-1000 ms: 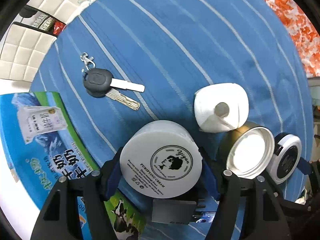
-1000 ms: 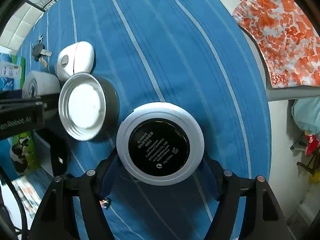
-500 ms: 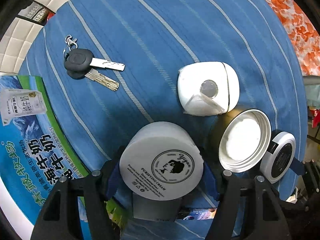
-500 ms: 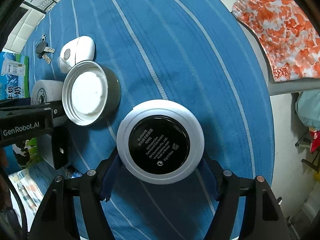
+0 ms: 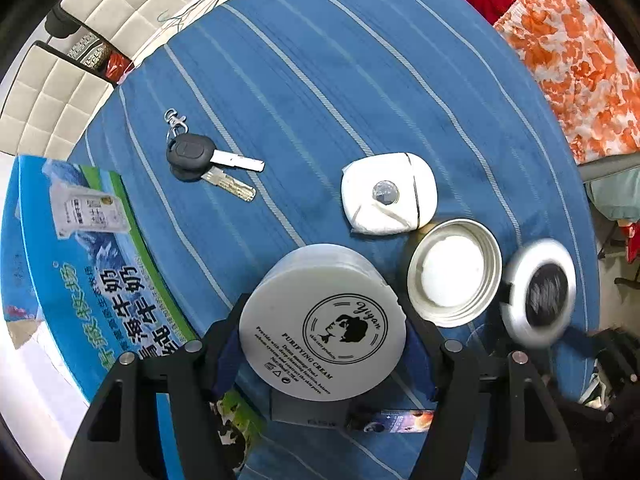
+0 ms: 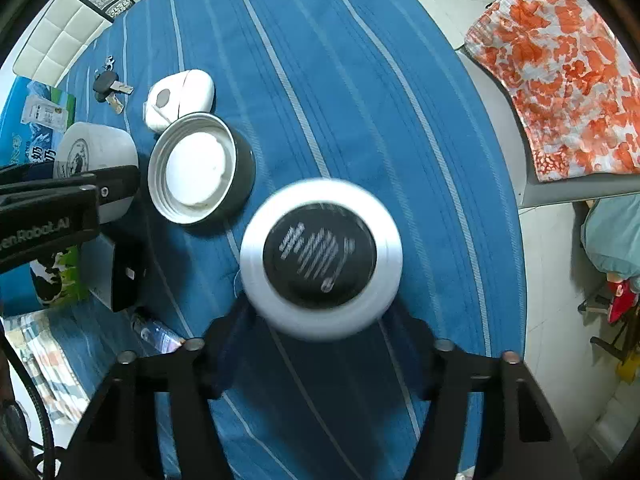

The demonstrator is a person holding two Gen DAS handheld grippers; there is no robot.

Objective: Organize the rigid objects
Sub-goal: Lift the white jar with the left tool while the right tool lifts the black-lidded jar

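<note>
My left gripper is shut on a white cream jar printed "Purifying Cream", held above the blue striped cloth. In the right wrist view a round white-rimmed black compact is blurred and sits ahead of my right gripper, whose blue pads stand apart from it. The compact also shows blurred in the left wrist view. An open dark jar with white inside stands between the two.
A toilet paper roll lies beyond the open jar. Car keys lie to the left. A blue milk carton box sits at the left edge. Orange patterned cloth hangs at the right beyond the table edge.
The compact has slipped forward out of my right gripper's pads and is blurred in motion. My left gripper, still holding the cream jar, has pulled back and the view shifted.
</note>
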